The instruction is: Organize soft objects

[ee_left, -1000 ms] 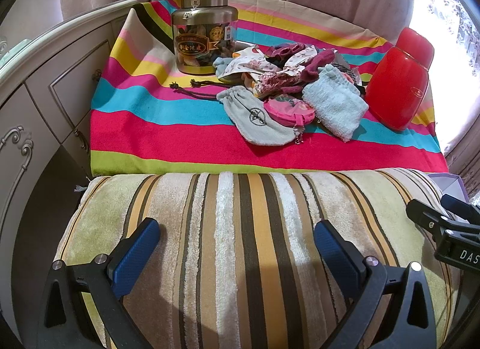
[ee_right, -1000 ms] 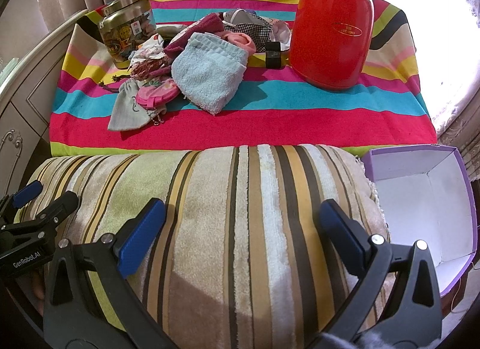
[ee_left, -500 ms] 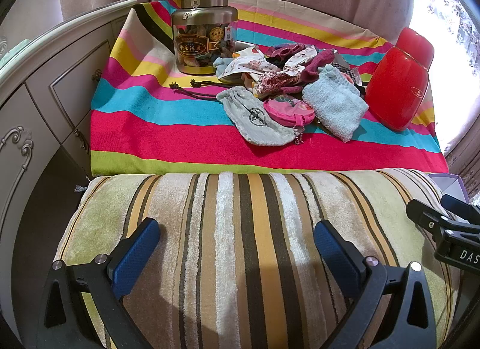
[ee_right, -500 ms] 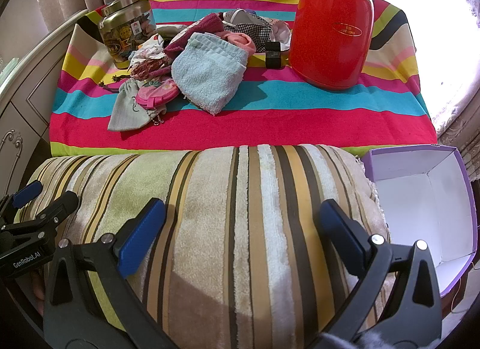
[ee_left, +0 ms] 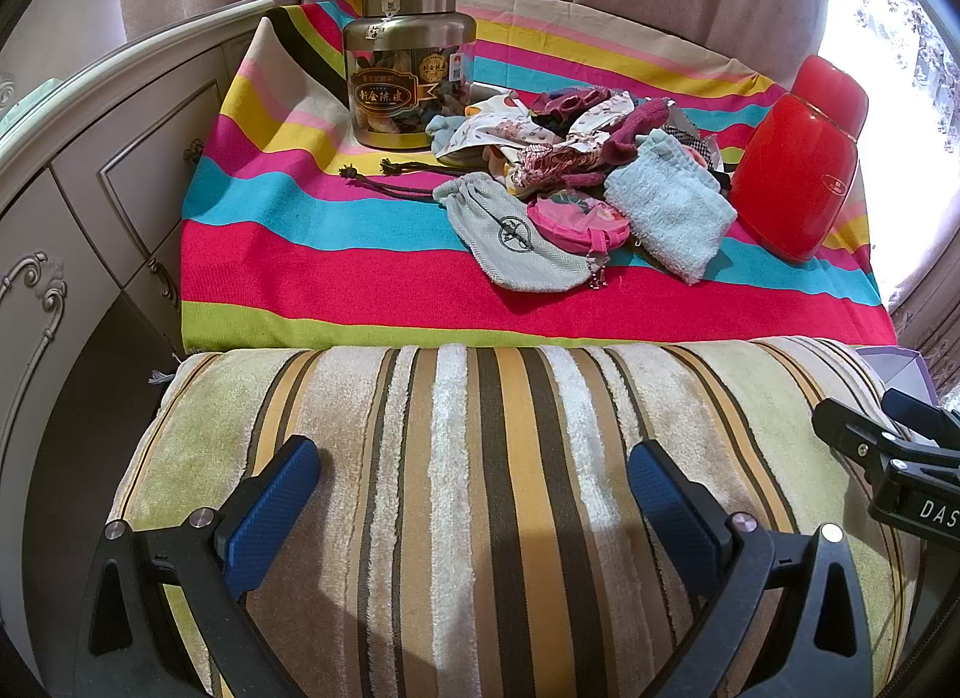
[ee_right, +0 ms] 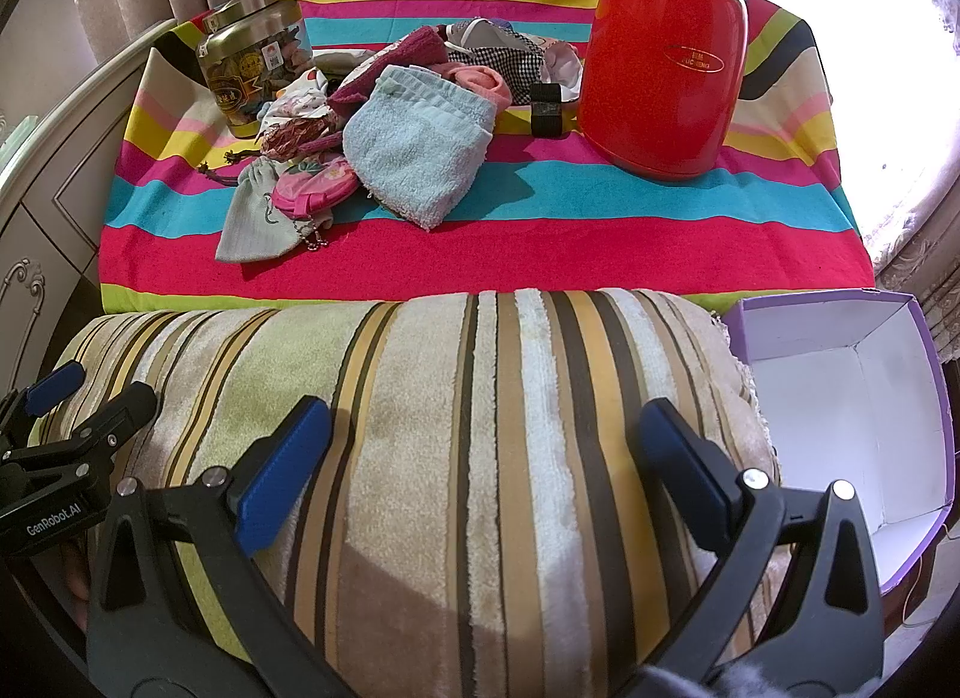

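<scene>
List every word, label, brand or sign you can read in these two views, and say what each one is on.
"GenRobot.AI": on the body of the left tongs, seen from the right wrist view.
"DAS", cut off by the frame edge: on the body of the right tongs, seen from the left wrist view.
Large Chinese characters on the dark label of the glass jar: visible, but I cannot read them with confidence.
Gold logo on the red thermos: too small and blurred to read.
</scene>
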{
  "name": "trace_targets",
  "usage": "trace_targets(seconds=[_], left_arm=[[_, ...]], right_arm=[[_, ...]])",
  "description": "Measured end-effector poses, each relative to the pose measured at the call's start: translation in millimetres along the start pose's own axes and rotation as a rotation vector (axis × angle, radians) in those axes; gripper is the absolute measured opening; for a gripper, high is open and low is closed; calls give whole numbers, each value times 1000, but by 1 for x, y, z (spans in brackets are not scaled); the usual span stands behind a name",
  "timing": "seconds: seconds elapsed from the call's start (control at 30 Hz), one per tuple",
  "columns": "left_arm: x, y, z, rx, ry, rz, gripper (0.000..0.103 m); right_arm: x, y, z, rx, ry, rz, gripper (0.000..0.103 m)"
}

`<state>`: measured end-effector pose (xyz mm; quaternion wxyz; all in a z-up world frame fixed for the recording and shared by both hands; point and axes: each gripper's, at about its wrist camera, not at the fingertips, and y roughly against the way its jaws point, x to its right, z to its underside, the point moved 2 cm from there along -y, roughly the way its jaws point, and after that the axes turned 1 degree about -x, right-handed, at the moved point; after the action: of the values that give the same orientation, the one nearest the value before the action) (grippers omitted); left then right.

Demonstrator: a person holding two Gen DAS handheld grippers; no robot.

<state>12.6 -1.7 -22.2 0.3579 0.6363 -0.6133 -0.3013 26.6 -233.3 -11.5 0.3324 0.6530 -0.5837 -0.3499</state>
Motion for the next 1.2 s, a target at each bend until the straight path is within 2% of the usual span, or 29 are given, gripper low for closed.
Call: trace_targets(seconds=[0.4, 0.57, 0.67, 0.83, 1.1, 1.2], left_arm=[[-1, -1, -1, -5, 3, 6, 103], [0, 0, -4, -8, 9, 3, 103], [-3, -1, -9, -6, 25, 28, 103], [-5, -7, -30, 11, 59, 107, 102], [12, -32, -71, 6, -18, 142, 100], [16, -45, -84, -13, -43, 162, 92]], right_arm=[[1, 0, 0, 2, -6, -10, 103], [5, -2, -7, -48, 28, -70, 103], [6, -5, -12, -59, 35, -90, 103], [5, -19, -29, -77, 67, -108, 103], [20, -52, -69, -68, -64, -211, 103], [17, -65, -87, -65, -70, -238, 103]])
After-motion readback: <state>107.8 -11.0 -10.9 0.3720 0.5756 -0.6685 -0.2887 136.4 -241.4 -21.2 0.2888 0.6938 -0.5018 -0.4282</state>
